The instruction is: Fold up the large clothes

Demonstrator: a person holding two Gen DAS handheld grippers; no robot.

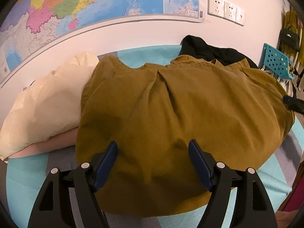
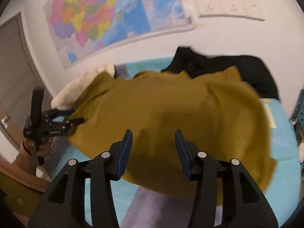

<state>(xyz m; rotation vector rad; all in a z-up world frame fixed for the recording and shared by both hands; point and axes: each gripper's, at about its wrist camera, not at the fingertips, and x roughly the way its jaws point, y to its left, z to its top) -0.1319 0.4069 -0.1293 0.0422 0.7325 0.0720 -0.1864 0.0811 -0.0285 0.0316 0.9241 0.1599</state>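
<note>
A large mustard-brown garment (image 1: 180,104) lies spread over the teal bed cover (image 1: 28,186), creased down its middle, with its collar toward the wall. My left gripper (image 1: 153,143) hangs open just over the garment's near part, and no cloth is pinched between its blue pads. In the right wrist view the same garment (image 2: 180,104) fills the middle. My right gripper (image 2: 153,132) is open above the near hem, with nothing between its fingers. The left gripper (image 2: 76,115), held by a hand, shows there at the garment's left edge.
A cream pillow (image 1: 47,102) lies left of the garment, partly under it. A black garment (image 1: 209,51) is bunched behind it near the wall. A blue perforated chair (image 1: 275,60) stands at the right. A map (image 1: 85,3) and sockets hang on the wall, and a grey door (image 2: 15,66) stands at the left.
</note>
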